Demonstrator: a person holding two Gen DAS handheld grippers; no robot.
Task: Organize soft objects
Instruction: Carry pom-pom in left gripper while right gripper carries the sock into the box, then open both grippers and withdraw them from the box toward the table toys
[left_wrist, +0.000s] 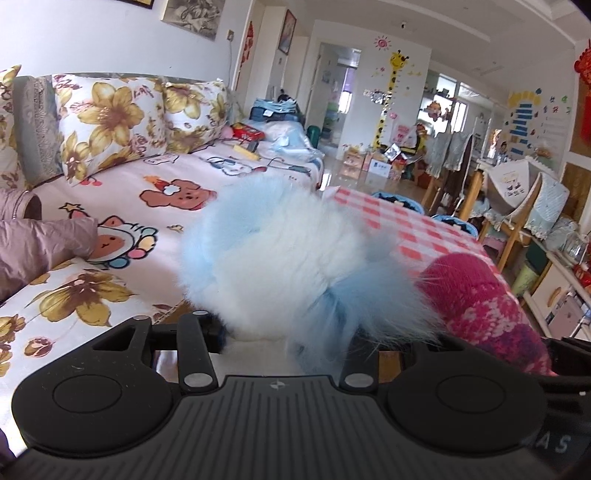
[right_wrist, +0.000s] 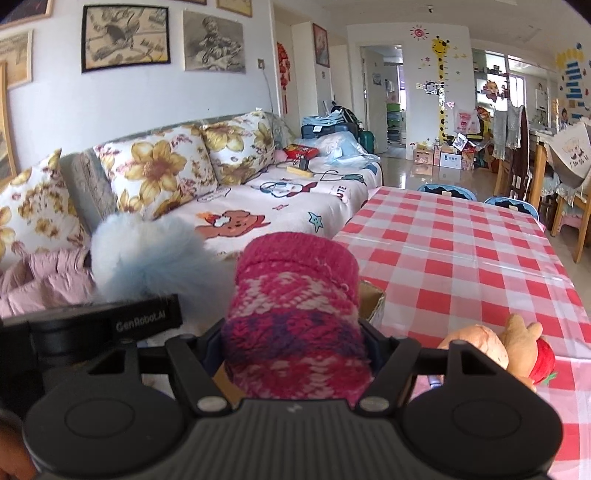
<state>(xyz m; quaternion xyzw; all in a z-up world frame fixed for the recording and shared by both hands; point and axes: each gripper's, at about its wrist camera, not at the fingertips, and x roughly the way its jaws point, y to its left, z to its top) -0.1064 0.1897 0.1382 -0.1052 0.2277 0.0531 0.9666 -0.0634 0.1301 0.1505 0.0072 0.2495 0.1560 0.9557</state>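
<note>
My table, under its red-and-white checked cloth, runs alongside the sofa, and I'm working at its near left corner, the one closest to the cushions. Both soft things ride high above that corner, I think so I can carry them over the open cardboard box, whose flap shows just behind the pink knit at the table's near left edge. That box looks to me like the place these belong, though I can't see inside it.

My left claw is clamped on the fluffy blue-and-white fur piece. Its long pile spills over both fingers and hides their tips, so I judge the grip from how the fur hangs bunched and lifted clear of the cloth. I hold it low at its base so the bulk stands up where I can see it.

My right claw is squeezed onto the pink knitted hat, fingers pressing its patterned band from either side, folded cuff pointing away from me. The two held things sit just beside each other, nearly touching.

Smallest, a stuffed toy lies at the near edge to my right, waiting untouched.
</note>
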